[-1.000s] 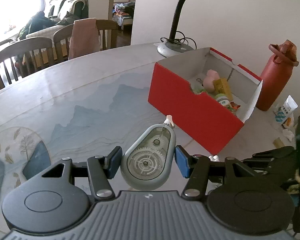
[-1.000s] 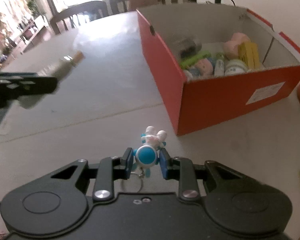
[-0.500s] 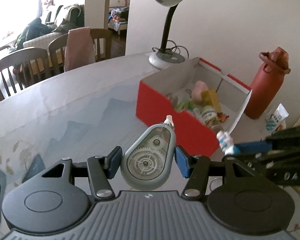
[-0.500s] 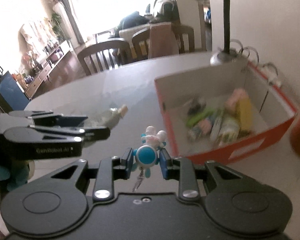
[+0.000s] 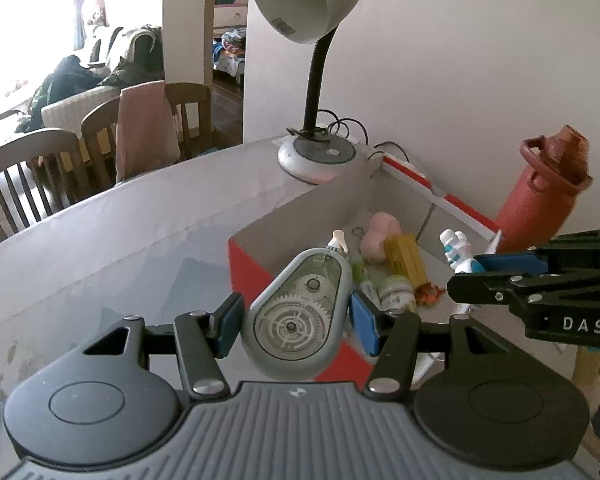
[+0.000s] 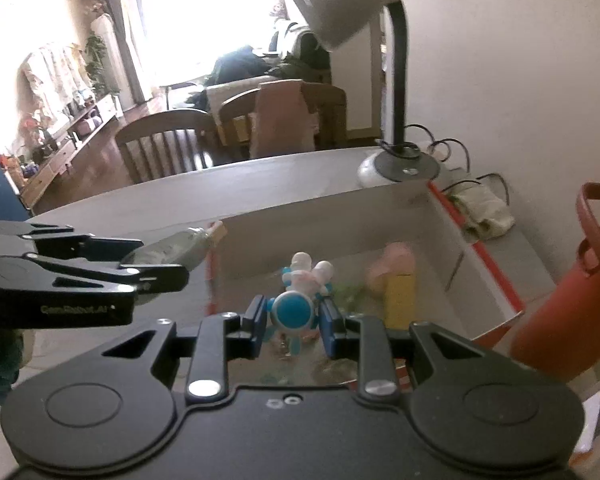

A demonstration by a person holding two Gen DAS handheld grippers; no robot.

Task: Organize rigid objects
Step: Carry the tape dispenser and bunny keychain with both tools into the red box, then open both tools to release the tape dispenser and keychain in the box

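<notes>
The left gripper [image 5: 296,320] is seen with its blue pads pressed against the sides of a grey correction-tape dispenser [image 5: 298,318], which is held with its white nozzle pointing toward 12 o'clock. The right gripper [image 6: 294,320] is shown pinching a small blue-and-white figurine [image 6: 298,300], the round blue body being clamped between the pads and the white limbs projecting forward. Both held items are positioned above the red box [image 5: 246,268], whose white interior is open to view. Inside the box, a pink toy [image 5: 380,236], a yellow block [image 5: 404,260] and a white-capped green bottle [image 5: 396,296] are visible; further contents are blurred. In the left wrist view the right gripper [image 5: 466,268] enters from 3 o'clock, with the figurine [image 5: 456,250] at its tip over the box. In the right wrist view the left gripper [image 6: 168,268] enters from 9 o'clock. A desk lamp [image 5: 320,152] stands on the table [image 5: 120,248] at 12 o'clock of the box, and a red flask [image 5: 540,200] stands at 2 o'clock.
</notes>
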